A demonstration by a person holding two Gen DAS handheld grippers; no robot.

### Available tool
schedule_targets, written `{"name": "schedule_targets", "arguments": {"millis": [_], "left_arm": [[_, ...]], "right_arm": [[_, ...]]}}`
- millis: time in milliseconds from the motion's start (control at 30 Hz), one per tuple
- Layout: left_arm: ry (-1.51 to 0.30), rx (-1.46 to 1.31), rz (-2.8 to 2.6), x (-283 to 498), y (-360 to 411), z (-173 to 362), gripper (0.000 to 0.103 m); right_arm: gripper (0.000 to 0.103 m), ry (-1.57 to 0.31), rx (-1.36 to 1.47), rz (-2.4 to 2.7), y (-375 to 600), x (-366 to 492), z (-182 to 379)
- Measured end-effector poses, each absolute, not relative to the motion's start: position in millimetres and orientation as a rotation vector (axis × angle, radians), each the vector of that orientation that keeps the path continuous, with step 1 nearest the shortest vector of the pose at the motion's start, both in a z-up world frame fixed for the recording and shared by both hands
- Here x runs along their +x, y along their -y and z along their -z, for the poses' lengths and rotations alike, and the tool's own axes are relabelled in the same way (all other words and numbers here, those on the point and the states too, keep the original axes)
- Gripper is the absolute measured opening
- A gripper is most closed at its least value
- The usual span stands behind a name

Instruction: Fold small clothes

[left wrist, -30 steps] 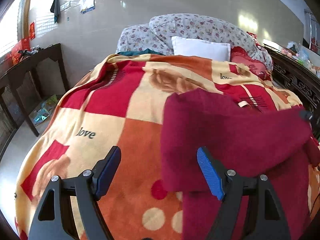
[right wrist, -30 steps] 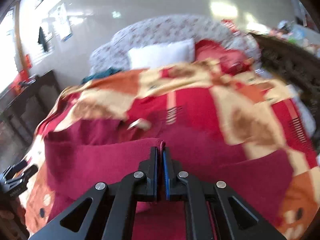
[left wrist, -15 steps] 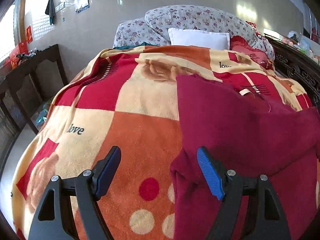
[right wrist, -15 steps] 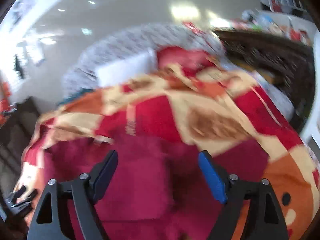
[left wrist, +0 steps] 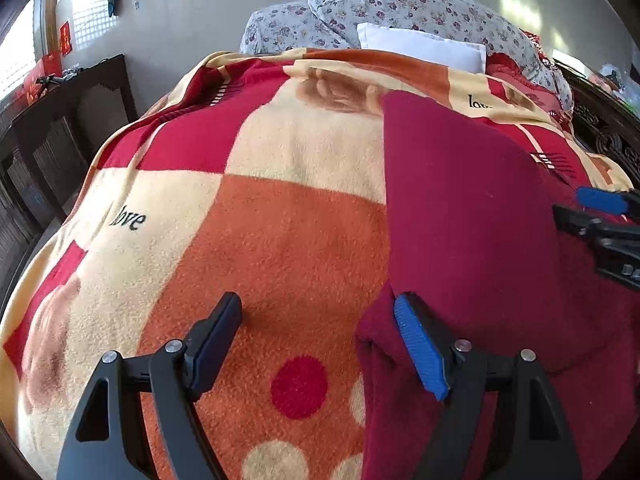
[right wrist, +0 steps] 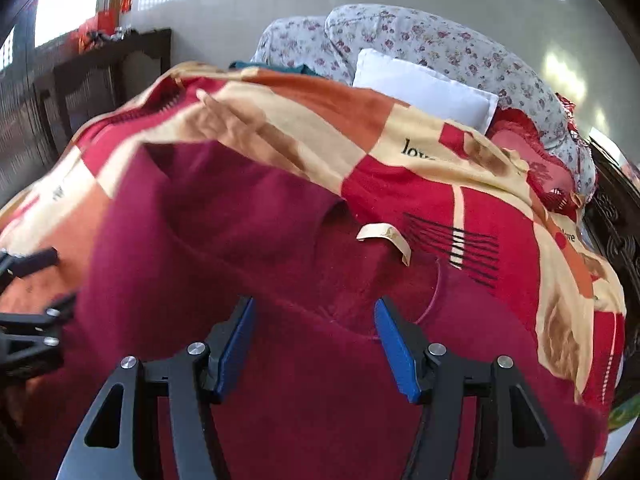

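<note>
Bed covered by a checked blanket (left wrist: 280, 208) in red, orange and cream, printed with "love". A dark red garment (left wrist: 472, 216) lies spread on the blanket, sleeve folded over its body. Beyond the blanket's far edge: a white pillow (left wrist: 420, 46) against floral bedding (left wrist: 400, 4).

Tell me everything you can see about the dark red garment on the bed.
The dark red garment looks like a soft knit top, lying on the patterned fleece blanket. One side is folded over the body, leaving a straight edge. A cream label shows inside its neckline. The left gripper is open at its near left corner, one pad on the cloth. The right gripper, jaws just closing, is open above the collar area, gripping nothing.
</note>
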State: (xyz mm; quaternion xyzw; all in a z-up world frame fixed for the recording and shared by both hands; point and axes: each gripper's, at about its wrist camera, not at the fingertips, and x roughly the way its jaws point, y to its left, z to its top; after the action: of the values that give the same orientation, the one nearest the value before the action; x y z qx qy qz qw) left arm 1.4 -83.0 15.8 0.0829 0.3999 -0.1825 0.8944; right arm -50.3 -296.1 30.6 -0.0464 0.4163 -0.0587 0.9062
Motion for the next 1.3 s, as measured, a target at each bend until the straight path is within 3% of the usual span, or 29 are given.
{"name": "schedule_targets", "arguments": {"millis": [67, 100, 167, 267, 467, 533, 600, 667, 733, 767, 800, 967, 1300], "left_arm": [[-0.832, 0.171, 0.38, 3, 84, -13, 0.078], [-0.834, 0.168, 0.381, 4, 84, -13, 0.079], [-0.836, 0.158, 0.382, 4, 83, -13, 0.08], [-0.835, 0.152, 0.38, 4, 83, -11, 0.08], [-0.824, 0.159, 0.37, 1, 82, -16, 0.081], [-0.779, 0.146, 0.357, -4, 78, -28, 0.081], [-0.735, 0.128, 0.358, -9, 76, -41, 0.081], [-0.709, 0.118, 0.373, -12, 79, -53, 0.081], [-0.7, 0.135, 0.399, -12, 89, -61, 0.081], [-0.699, 0.146, 0.413, -11, 97, -63, 0.081], [-0.7, 0.15, 0.421, -10, 101, -64, 0.081], [-0.699, 0.21, 0.417, 2, 135, -54, 0.081], [-0.761, 0.2, 0.319, 33, 133, -26, 0.087]], "right_arm": [[0.031, -0.845, -0.133, 0.114, 291, -54, -31], [0.015, -0.839, -0.158, 0.119, 290, -56, -33], [0.006, -0.819, -0.177, 0.142, 292, -63, -41], [0.002, -0.81, -0.108, 0.242, 311, -57, -43], [0.003, -0.773, 0.08, 0.175, 326, -69, -45], [0.018, -0.744, 0.105, 0.127, 324, -78, -54], [0.074, -0.737, 0.059, 0.119, 316, -78, -57], [0.081, -0.743, -0.019, 0.105, 305, -74, -55], [0.077, -0.775, -0.115, 0.109, 294, -67, -45], [0.062, -0.789, -0.134, 0.112, 292, -65, -41], [0.035, -0.828, -0.142, 0.102, 292, -59, -32], [0.005, -0.78, -0.118, 0.137, 301, -64, -39], [0.003, -0.785, 0.046, 0.187, 326, -71, -39]]}}
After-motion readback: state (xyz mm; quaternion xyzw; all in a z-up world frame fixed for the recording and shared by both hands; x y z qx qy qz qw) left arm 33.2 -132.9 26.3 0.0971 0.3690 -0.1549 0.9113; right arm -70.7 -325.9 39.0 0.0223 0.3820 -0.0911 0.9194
